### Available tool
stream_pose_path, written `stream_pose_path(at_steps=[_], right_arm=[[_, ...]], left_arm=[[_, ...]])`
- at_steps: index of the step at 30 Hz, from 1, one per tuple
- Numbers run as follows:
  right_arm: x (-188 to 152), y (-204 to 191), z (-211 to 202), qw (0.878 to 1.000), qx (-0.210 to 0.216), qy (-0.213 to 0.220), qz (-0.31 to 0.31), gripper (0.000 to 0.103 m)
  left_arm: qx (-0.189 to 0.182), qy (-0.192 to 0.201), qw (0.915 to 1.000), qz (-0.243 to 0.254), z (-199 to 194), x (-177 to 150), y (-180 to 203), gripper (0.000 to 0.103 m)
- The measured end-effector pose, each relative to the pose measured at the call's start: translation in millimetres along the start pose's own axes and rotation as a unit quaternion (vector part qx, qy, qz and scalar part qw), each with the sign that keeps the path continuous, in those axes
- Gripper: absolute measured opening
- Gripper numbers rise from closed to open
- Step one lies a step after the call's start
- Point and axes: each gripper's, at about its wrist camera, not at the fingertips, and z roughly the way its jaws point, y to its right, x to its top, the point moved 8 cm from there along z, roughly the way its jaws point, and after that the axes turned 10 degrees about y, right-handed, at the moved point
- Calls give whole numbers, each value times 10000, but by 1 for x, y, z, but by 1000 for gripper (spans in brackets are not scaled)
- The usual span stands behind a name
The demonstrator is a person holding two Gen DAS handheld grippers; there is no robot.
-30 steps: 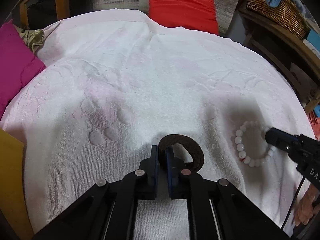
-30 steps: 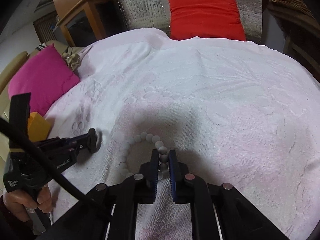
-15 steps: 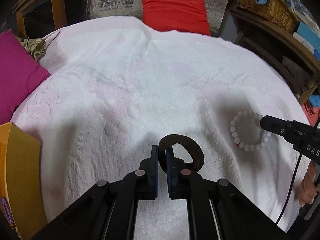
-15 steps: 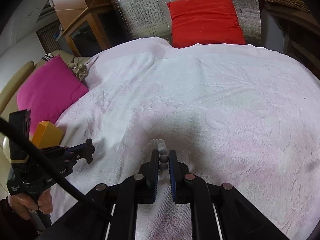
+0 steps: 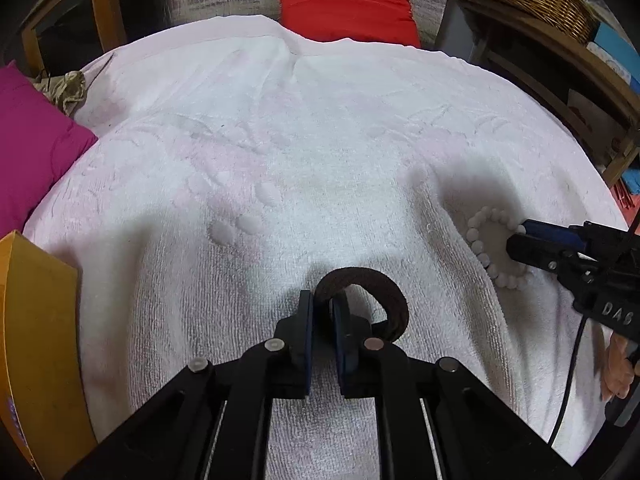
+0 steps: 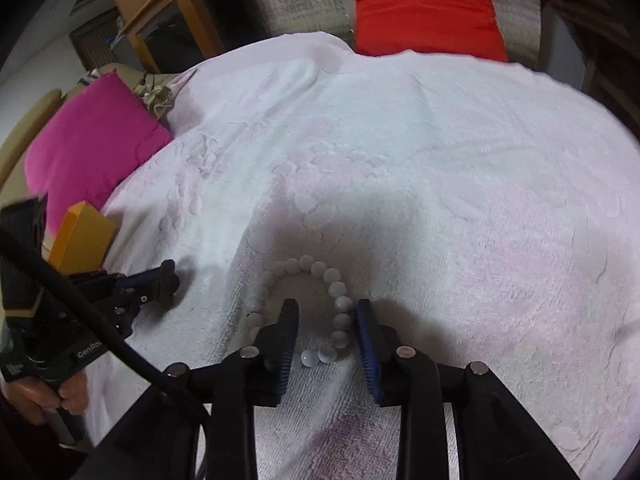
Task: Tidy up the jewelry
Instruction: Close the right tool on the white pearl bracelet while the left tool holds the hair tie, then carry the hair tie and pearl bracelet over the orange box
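White round-bead bracelet (image 6: 304, 308) lies flat with its right arc between the right gripper (image 6: 326, 316)'s just-parted, released fingers, while the left gripper (image 5: 320, 312) stays clenched on the dark brown braided band (image 5: 376, 292).

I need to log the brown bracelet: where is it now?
The brown bracelet is pinched in the left hand-held gripper over the white towel, left of the white bead bracelet.
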Motion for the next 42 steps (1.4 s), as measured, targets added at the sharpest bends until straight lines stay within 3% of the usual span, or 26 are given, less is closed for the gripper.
stream_pose_path(at_steps=[1,4,7,14,22,30,36,42], right_arm=[[0,-1,1,10000,-40,14,-80,32],[-1,-2,3,9984,-311,130,-444,15],[1,0,0,9981,-357,206,-457,11],[15,3,-17,9976,-269,599,-228,11],[30,-12,-52,9928,26,1197,-85,11],[32,-35,-92,9865,287,1605,161,11],[25,-88,-119,9842,733,1611,82,11],[25,-184,-144,9749,1533,1590,-266,11]], left_arm=[[8,15,10000,17,0,0,0,9],[43,57,9999,91,2,0,2,9],[24,85,9999,122,3,1,4,9],[-2,325,9995,-55,-13,9,3,7],[104,850,9958,-316,-63,12,0,7],[552,1286,9870,-791,-132,-3,-31,7],[1038,1561,9796,-727,-211,-46,-63,7],[1627,1536,9699,-959,-279,-105,-124,7]])
